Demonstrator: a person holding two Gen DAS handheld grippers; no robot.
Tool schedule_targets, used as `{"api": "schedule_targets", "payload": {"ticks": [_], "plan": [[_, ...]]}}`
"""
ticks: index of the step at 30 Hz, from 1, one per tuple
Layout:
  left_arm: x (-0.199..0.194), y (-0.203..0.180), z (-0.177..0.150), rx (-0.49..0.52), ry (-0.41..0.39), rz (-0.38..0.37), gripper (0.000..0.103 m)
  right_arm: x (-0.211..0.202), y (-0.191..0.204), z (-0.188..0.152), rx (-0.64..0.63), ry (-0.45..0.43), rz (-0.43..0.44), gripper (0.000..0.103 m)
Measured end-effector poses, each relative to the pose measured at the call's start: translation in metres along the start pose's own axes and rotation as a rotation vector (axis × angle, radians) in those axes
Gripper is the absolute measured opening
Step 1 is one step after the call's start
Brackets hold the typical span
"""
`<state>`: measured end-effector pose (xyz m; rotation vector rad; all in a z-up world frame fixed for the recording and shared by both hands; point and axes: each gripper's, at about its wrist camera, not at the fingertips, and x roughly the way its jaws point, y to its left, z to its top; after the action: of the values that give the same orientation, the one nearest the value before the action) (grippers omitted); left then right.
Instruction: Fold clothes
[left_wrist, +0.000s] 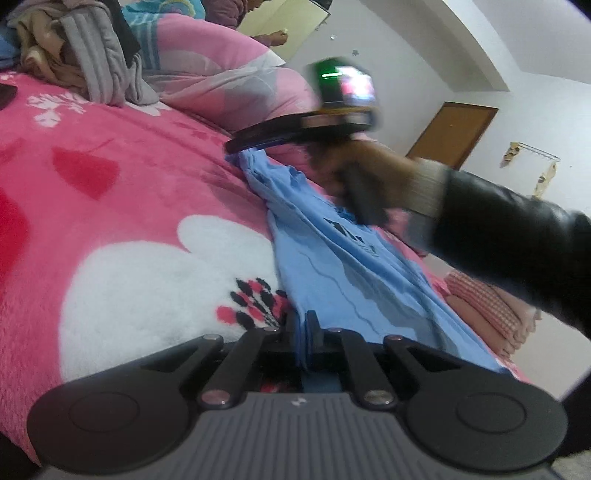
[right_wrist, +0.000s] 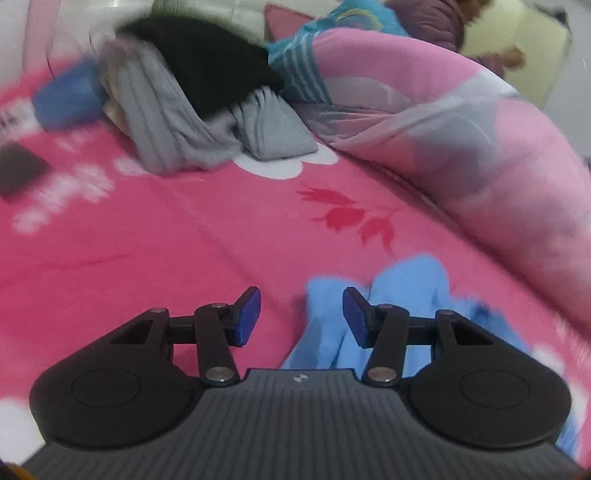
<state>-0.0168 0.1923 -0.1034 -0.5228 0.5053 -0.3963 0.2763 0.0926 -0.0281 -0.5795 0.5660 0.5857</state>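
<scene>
One blue shirt (left_wrist: 332, 266) lies stretched, creased lengthwise.

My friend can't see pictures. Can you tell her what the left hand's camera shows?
The left gripper, its jaws shut, pinches one end of a light blue shirt that stretches across a pink flowered blanket. At the shirt's far end is a blurred right gripper, held by a hand in a dark sleeve. A pile of clothes sits behind.
</scene>
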Motion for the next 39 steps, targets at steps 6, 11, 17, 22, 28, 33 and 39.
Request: {"api": "schedule_targets", "payload": {"ticks": [6,11,17,22,28,33,39], "plan": [[0.003,0.007,0.004,-0.015,0.030,-0.040,0.007,0.039,-0.026,0.007,0.102,0.081,0.010,0.008],[0.007,0.005,0.007,0.011,0.048,-0.027,0.007,-0.016,-0.102,-0.027,0.633,-0.237,0.228,0.007],[0.008,-0.003,0.009,0.051,0.071,-0.012,0.011,-0.026,-0.169,-0.114,1.300,-0.474,0.445,0.008],[0.006,-0.010,0.008,0.099,0.059,0.010,0.006,-0.021,-0.171,-0.119,1.365,-0.482,0.475,0.007],[-0.029,-0.014,0.004,0.093,-0.094,0.000,0.003,-0.008,-0.150,-0.084,1.262,-0.461,0.521,0.007],[-0.045,-0.008,-0.004,0.065,-0.068,0.049,0.003,0.020,-0.120,-0.054,1.136,-0.394,0.554,0.007],[-0.055,0.002,-0.006,0.003,-0.036,0.087,0.003,0.069,-0.054,-0.024,0.838,-0.196,0.442,0.008]]}}
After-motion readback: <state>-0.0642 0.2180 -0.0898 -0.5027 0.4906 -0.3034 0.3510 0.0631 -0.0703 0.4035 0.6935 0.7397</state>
